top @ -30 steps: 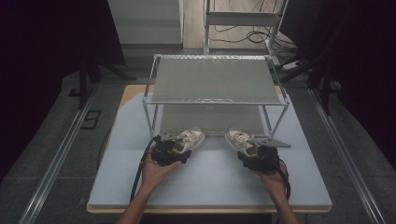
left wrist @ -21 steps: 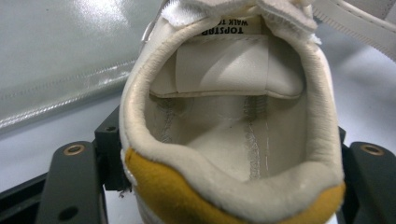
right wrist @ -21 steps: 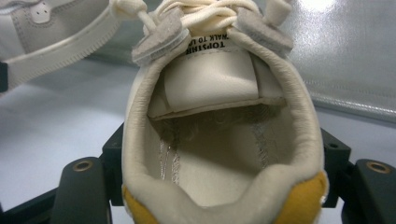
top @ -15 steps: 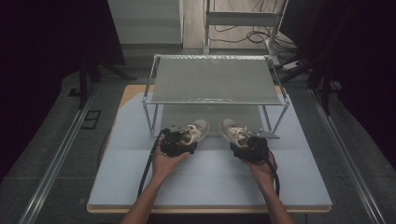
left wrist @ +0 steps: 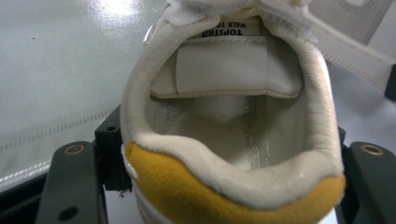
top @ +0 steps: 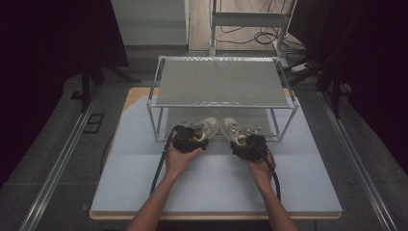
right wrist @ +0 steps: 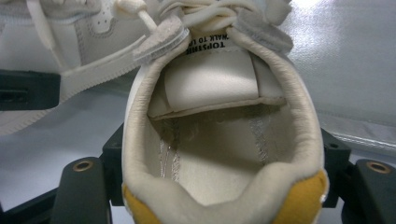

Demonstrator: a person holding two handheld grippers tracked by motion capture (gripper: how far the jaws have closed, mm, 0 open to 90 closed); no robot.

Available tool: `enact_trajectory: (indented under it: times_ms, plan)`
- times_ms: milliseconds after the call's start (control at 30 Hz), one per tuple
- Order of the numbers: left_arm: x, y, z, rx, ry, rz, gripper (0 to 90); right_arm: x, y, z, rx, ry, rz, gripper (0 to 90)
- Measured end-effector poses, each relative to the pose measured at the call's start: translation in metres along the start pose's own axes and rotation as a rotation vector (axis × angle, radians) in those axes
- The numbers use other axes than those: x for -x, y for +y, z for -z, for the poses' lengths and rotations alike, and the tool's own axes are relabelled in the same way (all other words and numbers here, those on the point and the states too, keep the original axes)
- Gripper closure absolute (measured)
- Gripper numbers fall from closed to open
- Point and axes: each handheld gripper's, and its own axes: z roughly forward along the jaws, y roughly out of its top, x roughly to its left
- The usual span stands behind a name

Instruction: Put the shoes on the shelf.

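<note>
The bench (top: 144, 187) lay bare at its near edge; each shoe was held at the rack (top: 221, 103) front, left shoe (left wrist: 224, 140) by the left claw (top: 188, 140), right shoe (right wrist: 219, 140) by the right claw (top: 248, 144).

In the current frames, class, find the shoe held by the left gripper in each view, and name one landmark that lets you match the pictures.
High view: the left shoe lies centre, toe under the rack, heel in the left gripper.
Left gripper view: it sits centre frame, heel nearest.
Right gripper view: its side crosses the upper left corner.
Shared landmark: the yellow heel tab.
</note>
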Motion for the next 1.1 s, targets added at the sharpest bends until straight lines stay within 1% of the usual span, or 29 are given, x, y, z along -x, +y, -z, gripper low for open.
enact_trajectory:
  times_ms: [167,267,300,367,400,500,600,800,1000,1033,1100]
  plan:
    - [0.001,0.003,-0.004,-0.003,0.015,0.007,29.1,-0.001,0.001,-0.007,0.0,-0.012,-0.004,29.2]
    - [-0.002,0.006,-0.006,-0.003,0.012,-0.012,29.1,-0.001,0.004,-0.012,-0.001,-0.022,-0.019,29.2]
    - [-0.001,0.007,-0.007,-0.002,0.016,-0.006,29.1,-0.001,0.004,-0.013,0.002,-0.027,-0.022,29.2]
    - [-0.001,0.008,-0.009,0.0,0.022,-0.007,29.1,-0.001,0.005,-0.014,0.002,-0.03,-0.024,29.2]
    - [-0.003,0.01,-0.01,-0.001,0.023,-0.027,29.1,-0.001,0.005,-0.017,0.0,-0.035,-0.032,29.1]
    - [-0.002,0.012,-0.012,0.003,0.025,-0.022,29.1,-0.001,0.006,-0.019,-0.001,-0.041,-0.035,29.2]
    - [-0.003,0.013,-0.014,0.006,0.028,-0.029,29.1,-0.001,0.007,-0.021,-0.002,-0.046,-0.039,29.1]
    - [-0.004,0.014,-0.019,0.004,0.031,-0.018,29.2,-0.001,0.008,-0.025,-0.003,-0.059,-0.037,29.1]
    - [-0.005,0.018,-0.024,-0.003,0.039,-0.023,29.2,-0.001,0.008,-0.03,-0.002,-0.064,-0.049,29.1]
    - [-0.004,0.019,-0.024,-0.004,0.04,-0.023,29.2,0.0,0.009,-0.031,0.001,-0.066,-0.06,29.1]
    - [-0.004,0.021,-0.025,-0.004,0.042,-0.025,29.2,0.0,0.009,-0.032,0.005,-0.07,-0.064,29.0]
